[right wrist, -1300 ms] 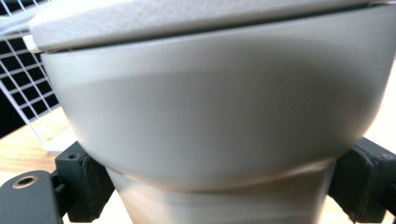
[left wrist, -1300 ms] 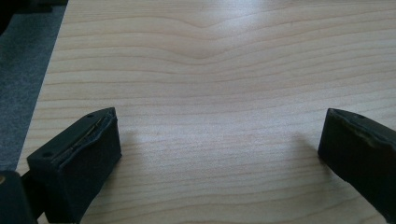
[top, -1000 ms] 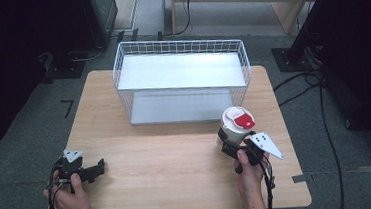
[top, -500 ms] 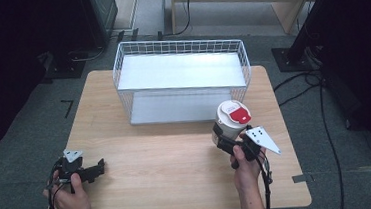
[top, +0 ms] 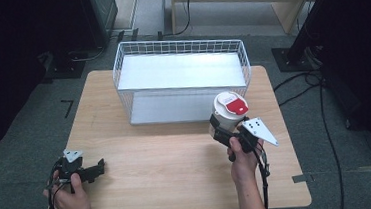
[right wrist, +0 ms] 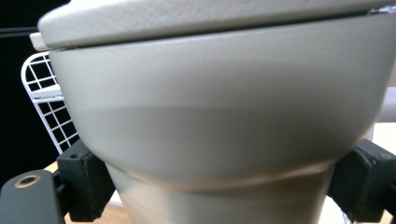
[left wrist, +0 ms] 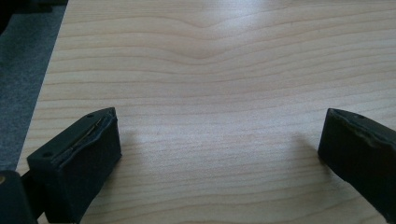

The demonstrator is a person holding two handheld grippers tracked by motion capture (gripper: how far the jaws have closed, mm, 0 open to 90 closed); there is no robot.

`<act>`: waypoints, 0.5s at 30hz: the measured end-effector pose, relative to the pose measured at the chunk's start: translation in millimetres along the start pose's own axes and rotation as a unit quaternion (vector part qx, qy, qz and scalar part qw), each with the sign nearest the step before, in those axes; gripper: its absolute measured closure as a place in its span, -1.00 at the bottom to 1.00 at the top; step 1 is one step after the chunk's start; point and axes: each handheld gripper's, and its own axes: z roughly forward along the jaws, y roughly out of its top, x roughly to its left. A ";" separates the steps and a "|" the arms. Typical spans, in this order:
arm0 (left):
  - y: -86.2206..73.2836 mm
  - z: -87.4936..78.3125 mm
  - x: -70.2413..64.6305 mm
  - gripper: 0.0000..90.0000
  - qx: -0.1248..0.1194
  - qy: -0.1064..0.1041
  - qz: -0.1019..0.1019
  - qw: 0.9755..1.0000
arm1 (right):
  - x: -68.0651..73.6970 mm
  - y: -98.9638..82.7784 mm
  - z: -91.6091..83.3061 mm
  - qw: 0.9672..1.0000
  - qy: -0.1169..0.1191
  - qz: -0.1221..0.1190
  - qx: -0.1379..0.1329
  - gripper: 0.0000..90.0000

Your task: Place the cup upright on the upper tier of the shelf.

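Observation:
A white cup-shaped container (top: 229, 108) with a red patch on its lid hangs above the table's right side, just in front of the wire basket (top: 179, 47). My right gripper (top: 222, 127) is shut on its lower body; the right gripper view has the pale container (right wrist: 219, 121) squeezed between both black pads (right wrist: 86, 186). My left gripper (top: 97, 169) rests low at the table's front left, held by a hand. In the left gripper view its jaws stand wide apart over bare wood, left gripper (left wrist: 219, 154) open with nothing between.
The white wire basket has a white floor and sits at the back centre of the wooden table (top: 168, 166). Grey carpet surrounds the table. Cables (top: 317, 89) run on the floor at the right, and dark equipment stands at the back left.
My right gripper has carried the container up and slightly left, toward the basket. The left gripper has stayed in place.

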 end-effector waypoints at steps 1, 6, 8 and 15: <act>0.0 0.0 0.0 -1.00 0.000 0.000 0.000 1.000 | 0.7 1.7 1.1 1.000 0.001 -0.001 0.000 -0.77; 0.0 0.1 -0.1 -1.00 -0.001 0.000 -0.001 1.000 | 3.5 7.1 5.8 1.000 0.005 -0.004 -0.001 -0.77; 0.0 0.1 -0.1 -1.00 -0.001 0.000 -0.001 1.000 | 5.5 10.1 10.0 1.000 0.006 -0.007 0.000 -0.77; 0.0 0.0 0.2 -1.00 0.000 0.000 0.001 1.000 | 9.0 19.7 17.8 1.000 0.006 -0.013 -0.004 -0.77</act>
